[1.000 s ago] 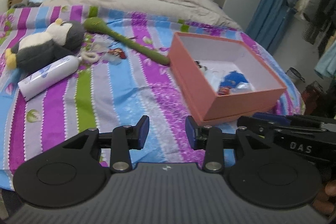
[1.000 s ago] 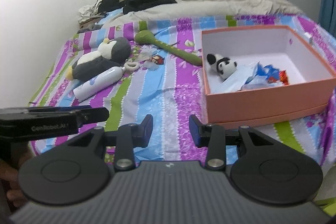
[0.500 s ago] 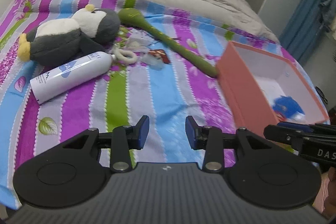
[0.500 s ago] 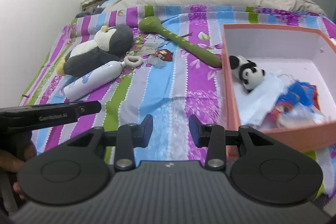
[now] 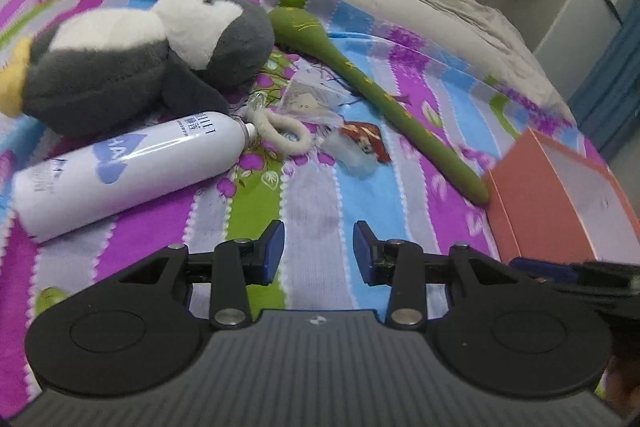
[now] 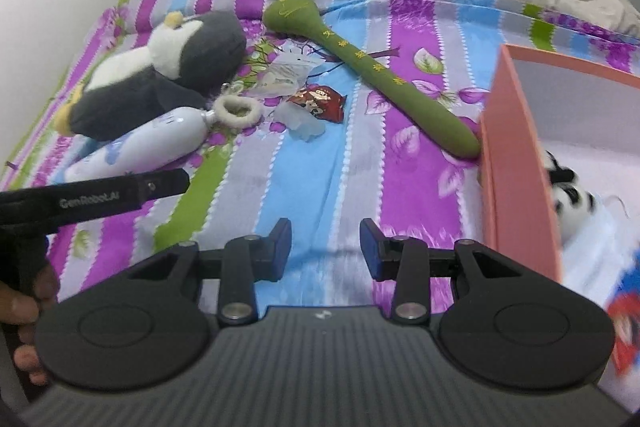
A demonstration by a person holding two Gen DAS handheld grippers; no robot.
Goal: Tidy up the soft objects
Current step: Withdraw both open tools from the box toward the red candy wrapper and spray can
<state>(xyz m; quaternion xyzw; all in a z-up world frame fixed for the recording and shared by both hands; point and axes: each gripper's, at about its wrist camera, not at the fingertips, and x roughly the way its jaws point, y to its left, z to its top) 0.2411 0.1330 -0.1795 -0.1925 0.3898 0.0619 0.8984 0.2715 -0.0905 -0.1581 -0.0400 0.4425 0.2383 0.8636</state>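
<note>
On the striped bedspread (image 5: 320, 195): one plush penguin (image 5: 132, 55), one white spray bottle (image 5: 128, 171), one green padded stick (image 5: 380, 91), one white fabric ring (image 5: 284, 131), one red snack packet (image 6: 318, 103) and one or two clear wrappers (image 6: 286, 75) — blurred. One pink box (image 6: 516, 187) holds one panda plush (image 6: 572, 199) plus blue and red items — uncountable. Two grippers are present.

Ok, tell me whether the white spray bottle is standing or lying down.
Lying down: the white spray bottle rests on its side on the striped bedsheet.
</note>
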